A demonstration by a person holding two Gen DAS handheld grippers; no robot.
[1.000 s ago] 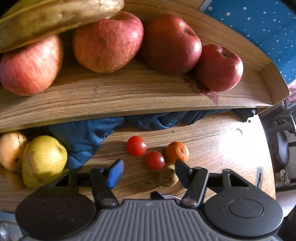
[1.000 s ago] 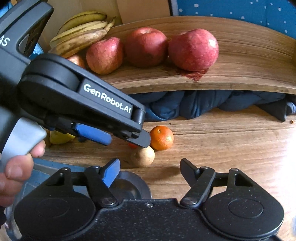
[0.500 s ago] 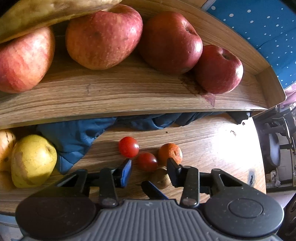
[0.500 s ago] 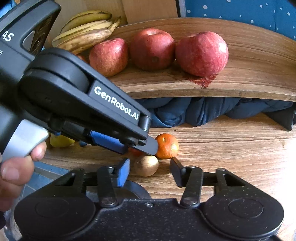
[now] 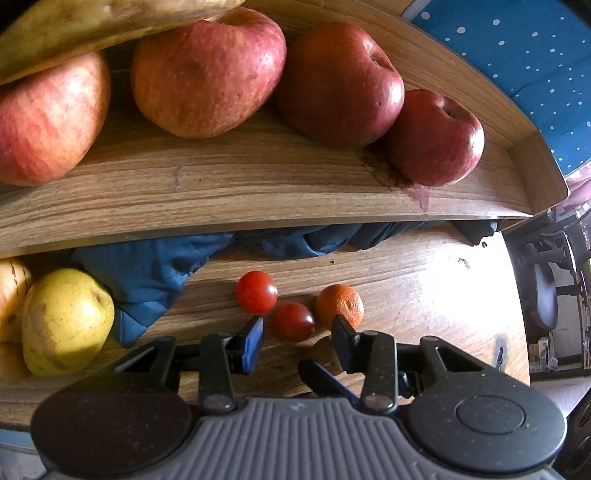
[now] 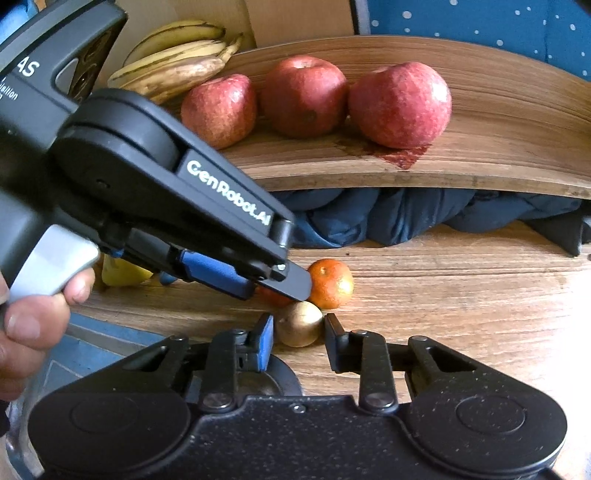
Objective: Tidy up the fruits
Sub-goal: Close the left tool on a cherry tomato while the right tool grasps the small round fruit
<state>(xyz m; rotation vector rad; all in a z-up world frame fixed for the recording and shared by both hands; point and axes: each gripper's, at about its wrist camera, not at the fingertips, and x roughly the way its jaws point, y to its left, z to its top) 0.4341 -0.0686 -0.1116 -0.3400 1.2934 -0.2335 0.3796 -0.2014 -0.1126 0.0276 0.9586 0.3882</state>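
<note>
Through the left wrist camera, the left gripper (image 5: 297,338) is hanging low over the wooden table (image 5: 424,280) with its fingers apart, bracketing a dark red cherry tomato (image 5: 293,321) that is lying between the blue pad and the black fingertip without visibly touching either. A brighter cherry tomato (image 5: 256,291) is sitting just behind it to the left, a small orange (image 5: 340,304) just to the right, and a brownish kiwi-like fruit (image 5: 325,350) is peeking out beside the black finger; all are roundish, so no long axis is telling. A yellow pear (image 5: 64,319) is lying at the left, its narrower end pointing up and left, beside crumpled blue cloth (image 5: 147,280). Above, four red apples (image 5: 207,74) are lining a raised wooden shelf (image 5: 258,184), a banana (image 5: 92,26) stretching lengthwise across the upper left. Through the right wrist camera, the right gripper (image 6: 299,338) is resting near the tabletop with its fingers parted around the brownish fruit (image 6: 299,323), close on both sides though contact is unclear. The left gripper (image 6: 266,282) is slanting in from the left, held by a hand (image 6: 33,321), its tips reaching down beside the orange (image 6: 330,282). Bananas (image 6: 173,62) are lying with their long axes running left to right behind three apples (image 6: 304,96).
</note>
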